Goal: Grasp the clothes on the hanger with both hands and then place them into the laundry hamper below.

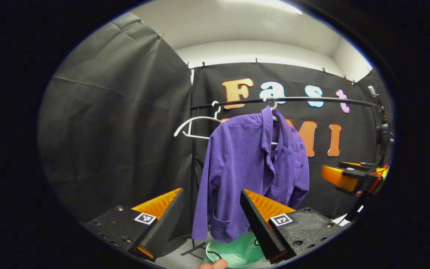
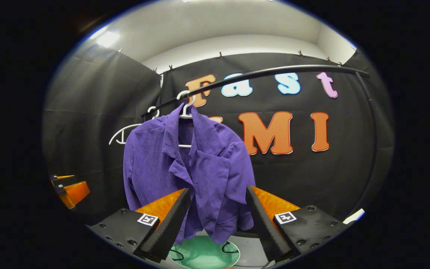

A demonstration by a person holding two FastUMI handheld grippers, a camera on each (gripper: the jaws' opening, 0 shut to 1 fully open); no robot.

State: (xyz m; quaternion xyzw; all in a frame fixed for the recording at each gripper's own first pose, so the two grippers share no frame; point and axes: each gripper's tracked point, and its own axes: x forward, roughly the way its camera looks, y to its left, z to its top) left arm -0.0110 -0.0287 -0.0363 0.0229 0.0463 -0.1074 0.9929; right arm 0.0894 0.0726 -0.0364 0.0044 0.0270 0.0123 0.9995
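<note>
Two tongs, left tongs [image 1: 210, 220] and right tongs [image 2: 218, 220], both spread apart, short of purple shirt [image 2: 189, 175] hanging from rail [image 2: 274, 71] on hanger [image 2: 186, 106], green hamper [image 2: 203, 254] on floor directly beneath.

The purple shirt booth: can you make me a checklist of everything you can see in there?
Surface: pale floor under the rail, partly seen.
Job's things: purple shirt hangs on a white hanger on the black rail; green laundry hamper sits below it.
Clutter: a second white hanger, empty, on the rail beside the shirt.
Grippers: left tool open, short of the shirt; right tool open, shirt hem seen between its fingers, contact unclear.
Cables: nothing seen for certain; dark loops on the hamper may be handles.
Surroundings: black cloth walls, white ceiling.
</note>
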